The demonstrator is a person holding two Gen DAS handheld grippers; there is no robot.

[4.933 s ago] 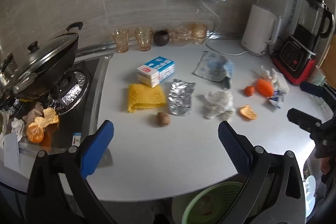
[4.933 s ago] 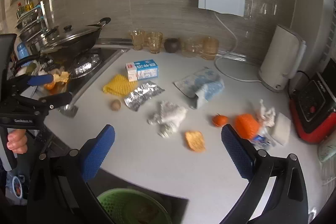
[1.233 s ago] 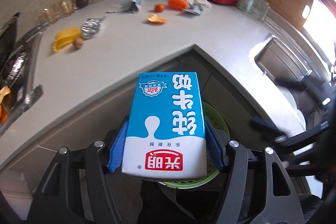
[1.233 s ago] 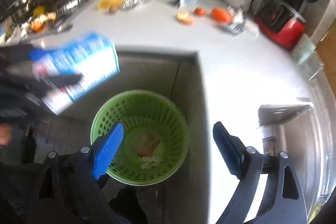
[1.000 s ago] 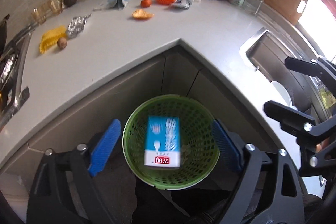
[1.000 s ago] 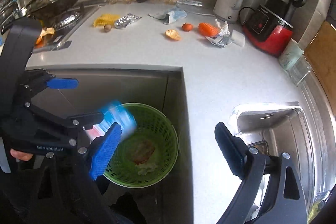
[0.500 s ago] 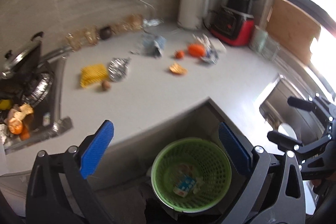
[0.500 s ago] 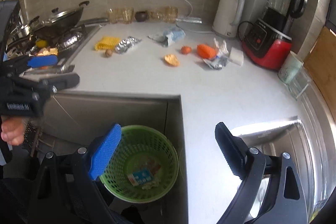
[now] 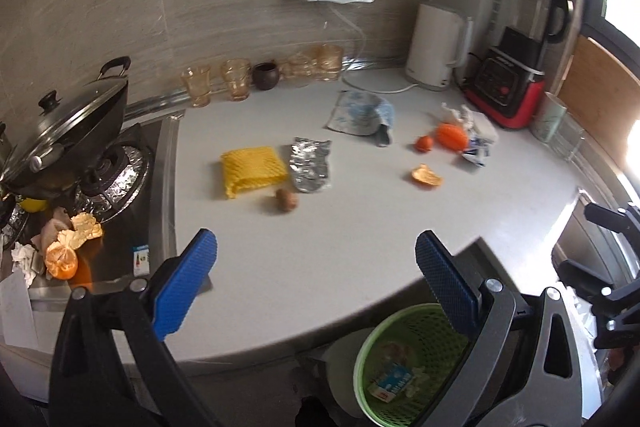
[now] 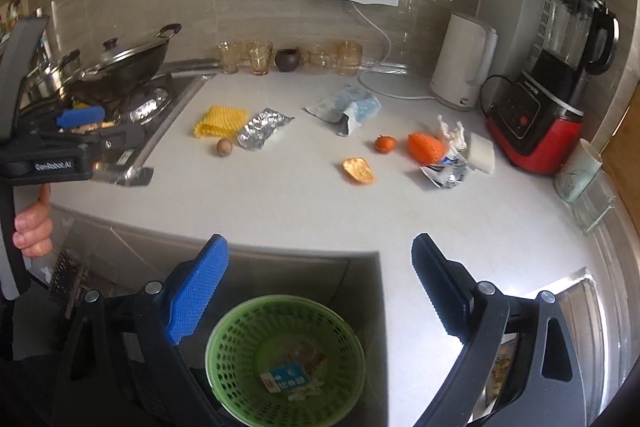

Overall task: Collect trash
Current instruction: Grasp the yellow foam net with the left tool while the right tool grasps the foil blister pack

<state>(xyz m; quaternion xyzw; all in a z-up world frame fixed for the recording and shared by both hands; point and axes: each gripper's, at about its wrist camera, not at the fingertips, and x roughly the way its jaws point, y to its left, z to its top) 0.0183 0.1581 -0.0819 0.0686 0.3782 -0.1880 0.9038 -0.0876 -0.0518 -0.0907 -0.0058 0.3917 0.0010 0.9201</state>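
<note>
Bin lower centre, on floor below counter edge, milk carton inside. Left gripper and right gripper both wide open, empty, aimed at counter. Remaining trash mid-frame: foil, yellow net, peel; likely next picks.

Milk carton inside green basket below countertop
</note>
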